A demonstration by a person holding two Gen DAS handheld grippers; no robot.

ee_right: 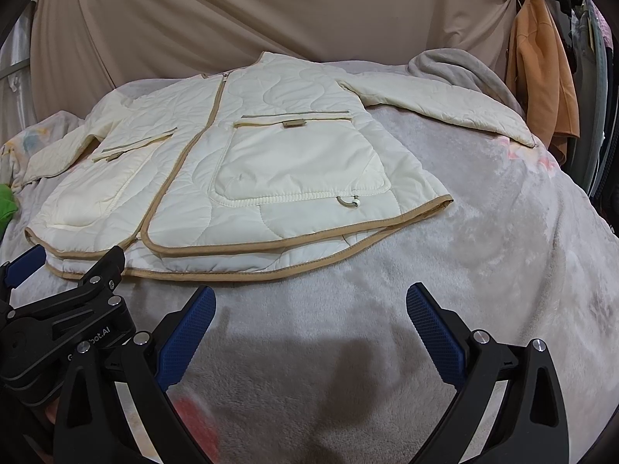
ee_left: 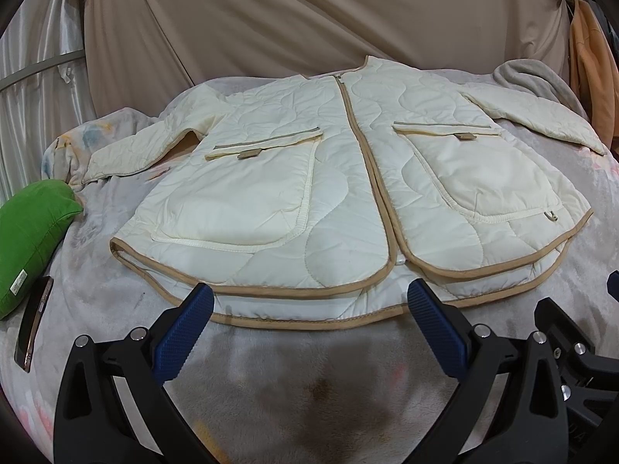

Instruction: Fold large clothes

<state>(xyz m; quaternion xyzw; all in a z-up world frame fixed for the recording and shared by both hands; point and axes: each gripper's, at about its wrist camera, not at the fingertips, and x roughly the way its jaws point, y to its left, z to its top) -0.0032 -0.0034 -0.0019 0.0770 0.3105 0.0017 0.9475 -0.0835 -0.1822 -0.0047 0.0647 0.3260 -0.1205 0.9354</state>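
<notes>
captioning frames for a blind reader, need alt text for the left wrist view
A cream quilted jacket with tan trim lies flat, front up and zipped, sleeves spread, on a grey fleece blanket. The open left gripper hovers at its hem, holding nothing. A green pillow and a phone lie at the left edge.

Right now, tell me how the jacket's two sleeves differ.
The left sleeve bends at the elbow, its cuff pointing toward the green pillow; the right sleeve runs out almost straight. The left sleeve's cuff ends by a patterned cloth; the right sleeve's cuff lies near the orange garment. Both are cream, quilted and flat on the blanket.
</notes>
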